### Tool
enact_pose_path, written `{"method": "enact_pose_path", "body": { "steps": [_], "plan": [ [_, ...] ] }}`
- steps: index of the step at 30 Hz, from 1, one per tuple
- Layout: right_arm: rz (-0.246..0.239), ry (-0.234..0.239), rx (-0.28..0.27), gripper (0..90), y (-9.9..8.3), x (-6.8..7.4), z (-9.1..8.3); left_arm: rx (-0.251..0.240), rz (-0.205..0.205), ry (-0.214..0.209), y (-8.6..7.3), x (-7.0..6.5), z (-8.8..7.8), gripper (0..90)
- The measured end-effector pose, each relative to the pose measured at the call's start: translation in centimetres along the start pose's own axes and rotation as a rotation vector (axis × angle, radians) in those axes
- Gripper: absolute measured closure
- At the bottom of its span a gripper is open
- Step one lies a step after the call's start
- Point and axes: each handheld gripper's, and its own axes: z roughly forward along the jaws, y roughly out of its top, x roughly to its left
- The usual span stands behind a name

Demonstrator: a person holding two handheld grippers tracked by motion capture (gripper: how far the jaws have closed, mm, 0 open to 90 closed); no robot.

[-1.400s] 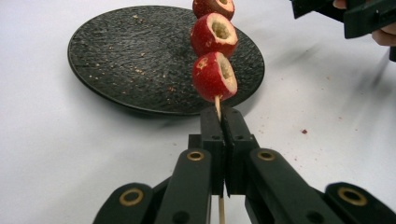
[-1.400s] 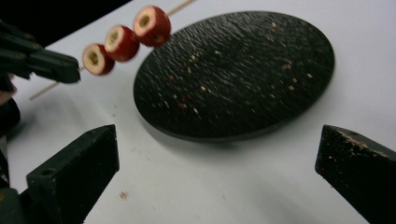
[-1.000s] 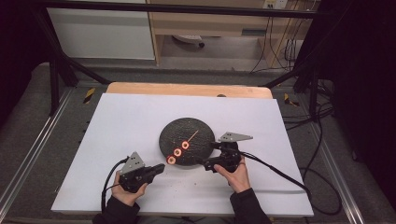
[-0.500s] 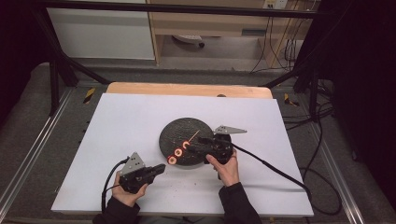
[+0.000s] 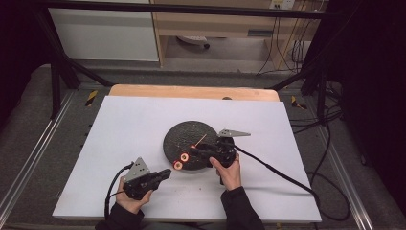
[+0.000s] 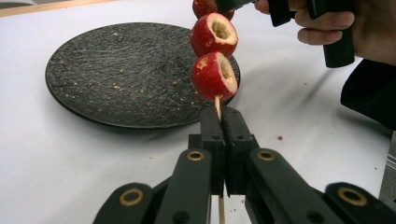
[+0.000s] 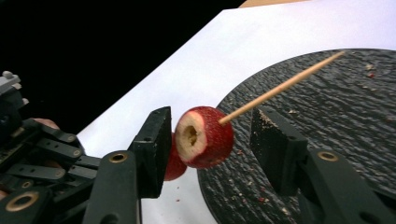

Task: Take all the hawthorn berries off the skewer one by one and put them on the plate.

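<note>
Red fruits [image 5: 181, 161] on a skewer [image 5: 200, 140] hang over the near edge of the dark plate [image 5: 186, 135] on the white table [image 5: 124, 124] in the high view, between both grippers. Left gripper view: left gripper [image 6: 224, 122] is clamped on the skewer's bare end below two hollowed fruits. Right gripper view: right gripper [image 7: 210, 140], jaws just closing, straddles one fruit [image 7: 204, 136] with gaps either side.

Plate [image 5: 191, 139] sitting mid-table [image 5: 119, 124]. Skewer [image 5: 200, 140] hanging over plate's near edge, two fruit pieces [image 5: 184, 156] riding on it. Left gripper [image 5: 165, 173] sitting near-left of plate, right gripper [image 5: 194, 152] straddling upper fruit piece.
</note>
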Motion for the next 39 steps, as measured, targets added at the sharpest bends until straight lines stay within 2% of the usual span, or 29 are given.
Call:
{"method": "enact_pose_path", "body": {
  "steps": [9, 13, 26, 39],
  "plan": [
    [0.029, 0.050, 0.014, 61.2, -0.1, 0.0, 0.1, -0.010, 0.005, -0.003, 0.0, -0.1, 0.0, 88.4],
    [0.039, 0.067, 0.018, 62.0, -0.1, 0.0, 0.1, -0.013, 0.007, -0.004, 0.0, -0.1, 0.0, 88.4],
    [0.027, 0.034, -0.019, 62.3, 1.3, 0.0, -1.1, -0.036, 0.012, -0.010, 0.1, -0.2, -0.4, 88.4],
    [0.003, -0.022, -0.068, 62.4, 4.2, -0.7, -3.7, -0.054, 0.021, -0.020, 0.2, -0.4, -0.8, 88.4]
  ]
}}
